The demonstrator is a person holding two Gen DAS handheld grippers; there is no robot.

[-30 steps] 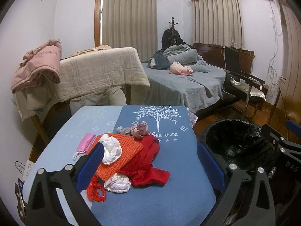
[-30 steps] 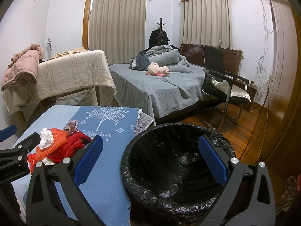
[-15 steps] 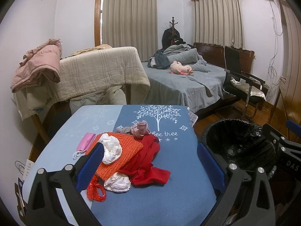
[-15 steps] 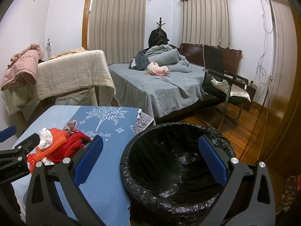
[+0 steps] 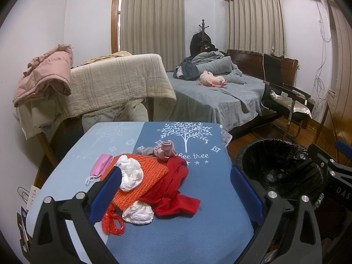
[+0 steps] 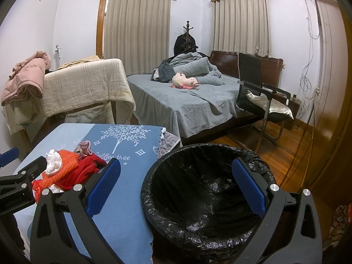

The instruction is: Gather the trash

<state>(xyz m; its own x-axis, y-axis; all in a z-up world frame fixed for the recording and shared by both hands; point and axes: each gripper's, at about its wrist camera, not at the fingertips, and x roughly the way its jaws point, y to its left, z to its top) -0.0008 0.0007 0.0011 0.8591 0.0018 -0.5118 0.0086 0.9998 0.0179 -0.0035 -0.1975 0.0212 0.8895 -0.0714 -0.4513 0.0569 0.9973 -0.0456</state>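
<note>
Nothing has shifted over the last second: both grippers hover as before, so collecting has not begun.

Left gripper (image 5: 176,187) gapes wide, empty, over the trash pile (image 5: 140,184) at lower centre.

Right gripper (image 6: 176,184) also wide, empty.

Only the right view shows the bin (image 6: 198,237) bare inside; only the left shows the pink mask (image 5: 102,164).

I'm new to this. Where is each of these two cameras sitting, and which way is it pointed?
Left wrist: sits on the left gripper, looking forward over the blue table and its pile of clothes and tissues; its open fingers frame the view.
Right wrist: sits on the right gripper, looking into the black-lined bin; open fingers show.
Both share table, bin, bed and each other's gripper at the edge.
</note>
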